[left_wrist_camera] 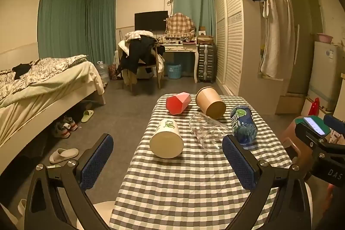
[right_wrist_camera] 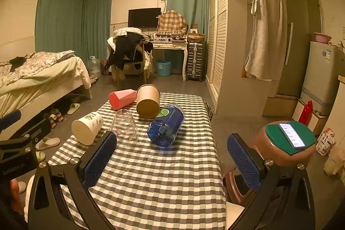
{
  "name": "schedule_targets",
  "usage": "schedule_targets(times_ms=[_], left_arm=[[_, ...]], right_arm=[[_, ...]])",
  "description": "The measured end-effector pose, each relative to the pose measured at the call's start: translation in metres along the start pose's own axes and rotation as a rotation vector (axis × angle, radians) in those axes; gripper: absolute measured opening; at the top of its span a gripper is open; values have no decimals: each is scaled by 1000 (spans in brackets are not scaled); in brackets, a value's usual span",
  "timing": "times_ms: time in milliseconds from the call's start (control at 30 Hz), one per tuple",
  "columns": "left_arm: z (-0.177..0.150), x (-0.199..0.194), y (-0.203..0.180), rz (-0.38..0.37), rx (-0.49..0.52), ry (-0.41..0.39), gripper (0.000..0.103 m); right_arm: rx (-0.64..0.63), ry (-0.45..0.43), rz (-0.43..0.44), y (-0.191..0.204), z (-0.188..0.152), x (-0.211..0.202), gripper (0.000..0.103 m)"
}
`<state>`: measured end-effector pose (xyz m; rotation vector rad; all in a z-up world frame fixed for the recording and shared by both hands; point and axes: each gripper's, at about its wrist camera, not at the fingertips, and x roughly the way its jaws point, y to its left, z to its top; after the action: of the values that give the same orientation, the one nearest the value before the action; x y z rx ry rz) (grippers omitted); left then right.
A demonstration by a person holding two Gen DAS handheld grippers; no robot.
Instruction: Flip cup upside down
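Five cups lie on their sides on the table (left_wrist_camera: 194, 186) ahead of us. Both the left gripper (left_wrist_camera: 168, 156) and right gripper (right_wrist_camera: 172, 156) gape wide, holding nothing. Nearest the left gripper, just beyond its tips, is the white cup (left_wrist_camera: 167, 139); we should close across its wall, lift, then turn its mouth down.

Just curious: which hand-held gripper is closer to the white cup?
Left. The left hand-held gripper sits just short of the white cup; the right hand-held gripper is off to its right.
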<state>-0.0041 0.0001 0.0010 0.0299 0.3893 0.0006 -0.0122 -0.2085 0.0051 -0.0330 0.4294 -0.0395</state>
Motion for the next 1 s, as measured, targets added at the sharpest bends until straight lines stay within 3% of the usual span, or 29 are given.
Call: schedule_targets(times_ms=[133,1000], left_arm=[[-2,15,1,-6,-8,46,103],[1,8,11,-4,-29,37,103]], right_arm=[[-2,1,-2,0,0,2,103],[-6,11,35,7,-3,7,103]])
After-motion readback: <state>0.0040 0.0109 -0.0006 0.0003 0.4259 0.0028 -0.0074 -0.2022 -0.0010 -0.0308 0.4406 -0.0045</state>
